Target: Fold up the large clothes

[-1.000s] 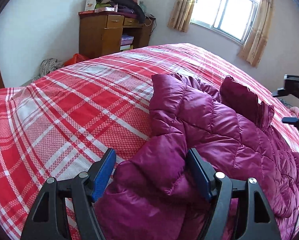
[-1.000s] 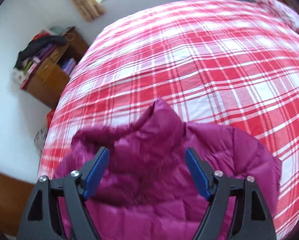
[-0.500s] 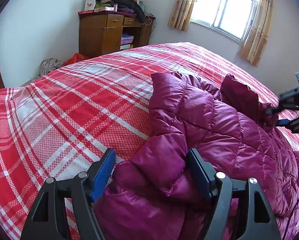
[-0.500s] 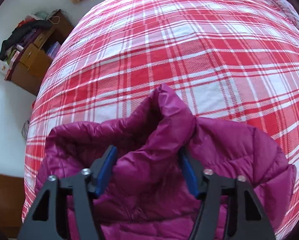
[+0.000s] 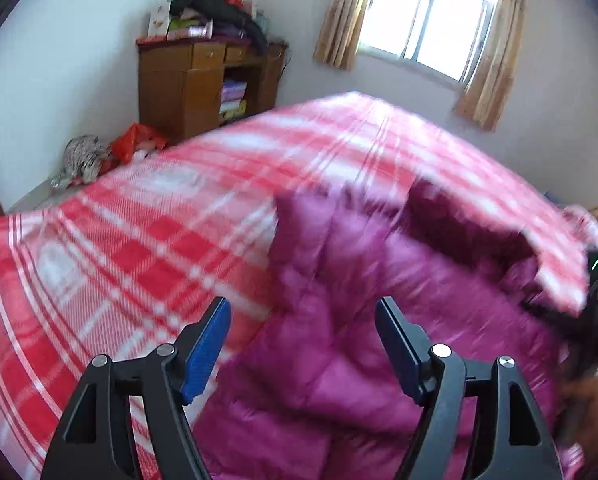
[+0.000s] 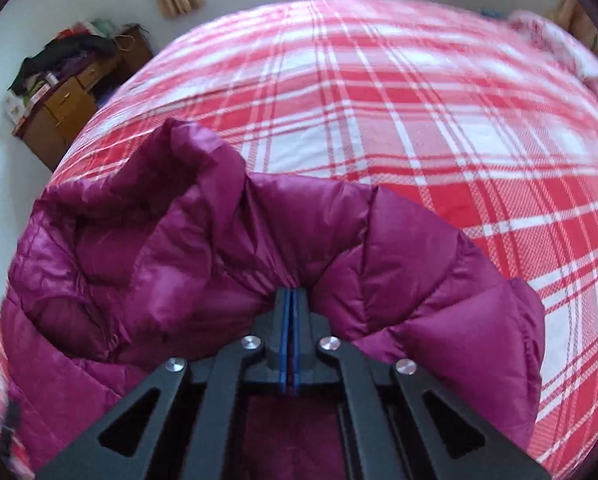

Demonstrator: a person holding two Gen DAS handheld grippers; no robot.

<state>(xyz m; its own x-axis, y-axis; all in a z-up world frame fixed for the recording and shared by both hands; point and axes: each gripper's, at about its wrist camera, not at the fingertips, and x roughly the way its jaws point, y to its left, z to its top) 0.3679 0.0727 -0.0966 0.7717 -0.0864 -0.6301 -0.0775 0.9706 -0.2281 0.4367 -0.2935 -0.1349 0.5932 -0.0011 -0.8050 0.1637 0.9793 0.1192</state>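
A magenta quilted down jacket (image 5: pixel 359 292) lies crumpled on a red and white plaid bed (image 5: pixel 147 240). My left gripper (image 5: pixel 303 344) is open above the jacket's near part, with fabric below its blue pads. My right gripper (image 6: pixel 290 300) is shut on a bunched fold of the jacket (image 6: pixel 203 248) near its collar. The right gripper also shows blurred at the right edge of the left wrist view (image 5: pixel 591 320). The left wrist view is motion-blurred.
A wooden desk (image 5: pixel 195 84) piled with clothes stands by the far wall, also in the right wrist view (image 6: pixel 63 104). A red bag (image 5: pixel 137 146) and a bundle lie on the floor beside it. A curtained window (image 5: pixel 427 24) is behind the bed.
My right gripper has closed from wide open onto the jacket's fold near the collar. My left gripper has lifted a little and stays open; its view is now blurred.
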